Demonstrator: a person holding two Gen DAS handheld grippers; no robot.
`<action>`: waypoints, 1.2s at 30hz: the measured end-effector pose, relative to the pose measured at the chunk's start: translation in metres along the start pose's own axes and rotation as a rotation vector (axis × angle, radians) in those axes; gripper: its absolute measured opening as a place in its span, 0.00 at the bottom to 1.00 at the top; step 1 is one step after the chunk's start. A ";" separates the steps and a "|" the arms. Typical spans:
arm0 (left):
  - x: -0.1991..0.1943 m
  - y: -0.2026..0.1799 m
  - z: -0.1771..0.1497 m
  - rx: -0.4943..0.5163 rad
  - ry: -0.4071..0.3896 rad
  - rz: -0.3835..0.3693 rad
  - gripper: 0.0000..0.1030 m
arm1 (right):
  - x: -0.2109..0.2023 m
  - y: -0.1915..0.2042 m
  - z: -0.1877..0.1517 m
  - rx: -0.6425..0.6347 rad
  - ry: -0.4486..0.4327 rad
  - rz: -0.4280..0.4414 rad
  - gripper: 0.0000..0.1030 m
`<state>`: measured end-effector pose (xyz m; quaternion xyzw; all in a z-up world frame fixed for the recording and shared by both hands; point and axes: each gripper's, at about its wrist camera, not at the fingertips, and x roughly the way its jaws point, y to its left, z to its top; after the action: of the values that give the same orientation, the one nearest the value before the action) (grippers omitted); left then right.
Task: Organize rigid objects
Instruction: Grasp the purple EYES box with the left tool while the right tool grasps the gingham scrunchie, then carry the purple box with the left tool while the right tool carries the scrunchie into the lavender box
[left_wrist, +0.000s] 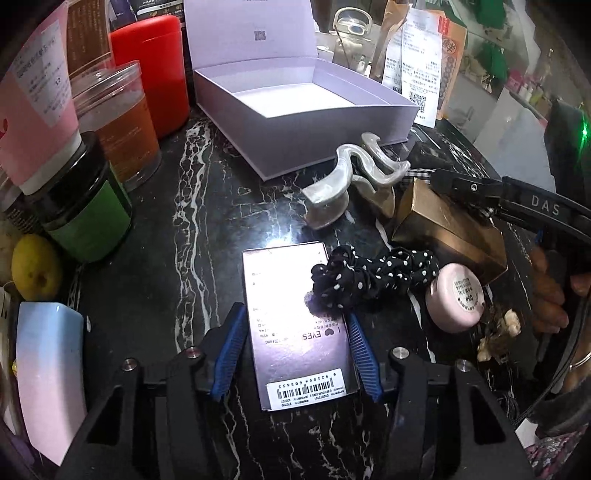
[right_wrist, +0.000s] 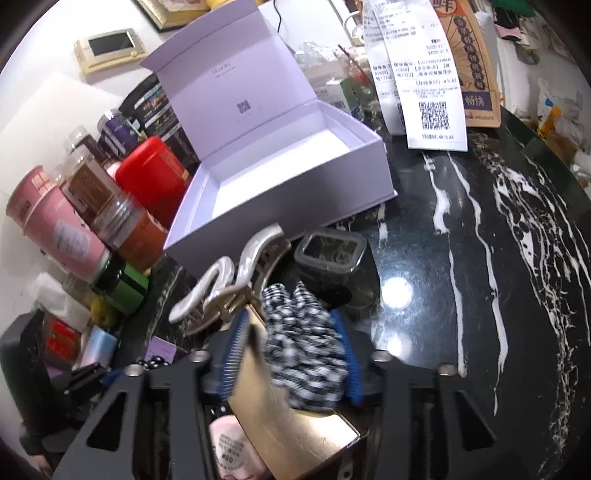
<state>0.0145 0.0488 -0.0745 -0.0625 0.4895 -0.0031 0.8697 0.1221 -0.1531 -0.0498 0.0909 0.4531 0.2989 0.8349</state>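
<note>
An open lilac gift box (left_wrist: 325, 122) stands empty at the back of the black marble table; it also shows in the right wrist view (right_wrist: 280, 188). My left gripper (left_wrist: 295, 332) has its blue pads on both long sides of a silvery carton (left_wrist: 295, 325) lying flat. A polka-dot scrunchie (left_wrist: 373, 280) lies across the carton's right edge. My right gripper (right_wrist: 291, 350) straddles a checkered scrunchie (right_wrist: 306, 350) lying on a gold box (right_wrist: 295, 428), jaws apart. A pearly hair claw (left_wrist: 347, 173) and a pink round jar (left_wrist: 454, 299) lie nearby.
Jars, a red canister (left_wrist: 151, 74), a pink tube (left_wrist: 33, 96) and a green-labelled jar (left_wrist: 85, 214) crowd the left. A lemon (left_wrist: 35, 266) and a pastel box (left_wrist: 48, 373) sit at the front left. Receipts (right_wrist: 417, 74) hang at the back right. A dark cup (right_wrist: 332, 266) lies tipped.
</note>
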 end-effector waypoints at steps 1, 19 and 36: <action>0.000 0.001 0.000 -0.001 -0.003 0.001 0.53 | -0.001 0.000 0.001 0.004 -0.006 -0.003 0.29; -0.031 0.010 0.005 -0.014 -0.062 0.025 0.52 | -0.035 0.023 -0.010 -0.077 -0.086 -0.071 0.27; -0.055 0.000 0.013 0.022 -0.120 0.023 0.52 | -0.063 0.043 -0.027 -0.112 -0.091 -0.085 0.27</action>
<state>-0.0034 0.0541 -0.0216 -0.0473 0.4371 0.0054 0.8981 0.0562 -0.1585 -0.0024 0.0380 0.4007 0.2836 0.8704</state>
